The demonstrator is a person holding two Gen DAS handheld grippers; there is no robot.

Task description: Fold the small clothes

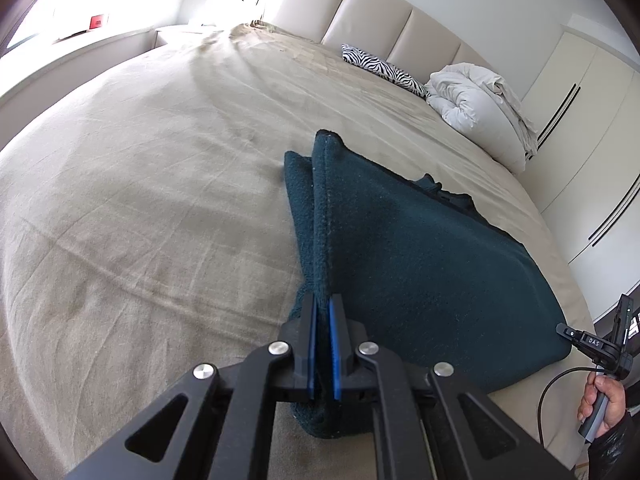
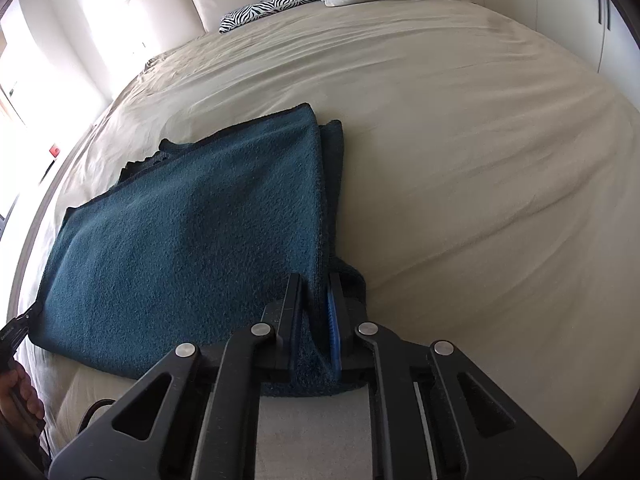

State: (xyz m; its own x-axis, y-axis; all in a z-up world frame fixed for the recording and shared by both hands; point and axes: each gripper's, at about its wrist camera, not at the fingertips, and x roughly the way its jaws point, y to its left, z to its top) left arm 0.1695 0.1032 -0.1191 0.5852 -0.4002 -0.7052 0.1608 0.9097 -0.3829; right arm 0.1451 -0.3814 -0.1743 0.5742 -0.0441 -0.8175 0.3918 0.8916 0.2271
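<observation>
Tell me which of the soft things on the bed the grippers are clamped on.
The dark teal fleece cloth; the zebra-print pillow and white duvet bundle lie untouched by the headboard.

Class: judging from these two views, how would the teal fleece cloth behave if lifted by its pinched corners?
The teal fleece cloth would likely sag: it drapes softly between both tongs. Its fuzzy pile probably resists slipping. It looks thick, so perhaps fairly heavy.

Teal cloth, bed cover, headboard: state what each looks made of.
Teal cloth: looks like fleece or terry, matte, with a nubby pile and stitched edge. Bed cover: a thin woven fabric, probably cotton, matte beige, finely creased. Headboard: padded panels, smooth with a slight sheen, likely leather or faux leather.
</observation>
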